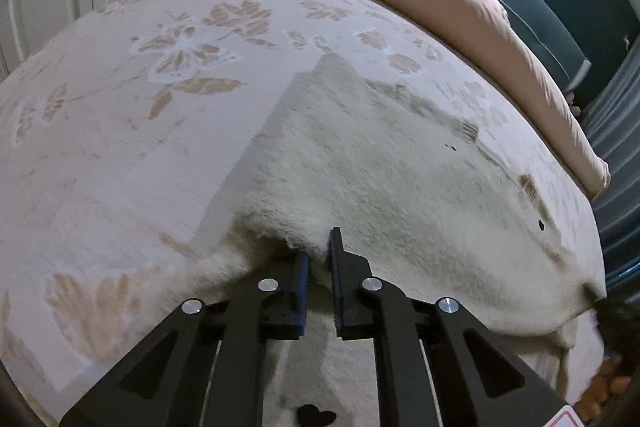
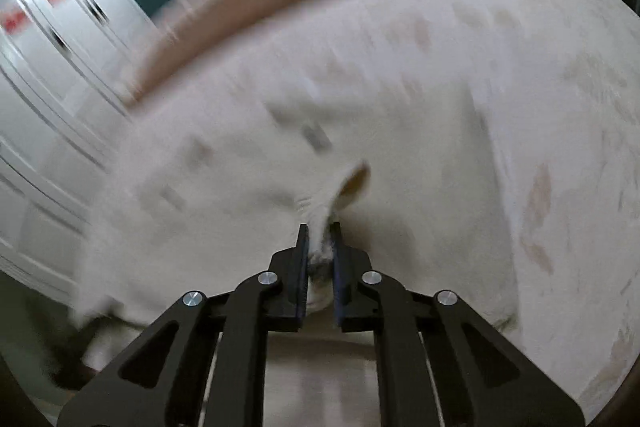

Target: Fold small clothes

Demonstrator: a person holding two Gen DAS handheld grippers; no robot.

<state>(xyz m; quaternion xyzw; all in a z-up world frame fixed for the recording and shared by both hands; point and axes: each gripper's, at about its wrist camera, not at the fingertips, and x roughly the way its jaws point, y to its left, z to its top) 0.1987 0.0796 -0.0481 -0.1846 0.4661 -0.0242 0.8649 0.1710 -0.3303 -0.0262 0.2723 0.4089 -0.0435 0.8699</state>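
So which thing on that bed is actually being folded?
Start at the bed's flowered bedspread, below the long pink pillow. The fluffy cream garment lies spread on it. Unlike the flat, printed spread, it is shaggy, and both grippers pinch its near edge.

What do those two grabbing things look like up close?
Both look alike. The left tool and the right tool are matte black angular linkages with cut-out slots, round silver pivot pins, and two flat fingers faced with dark blue pads.
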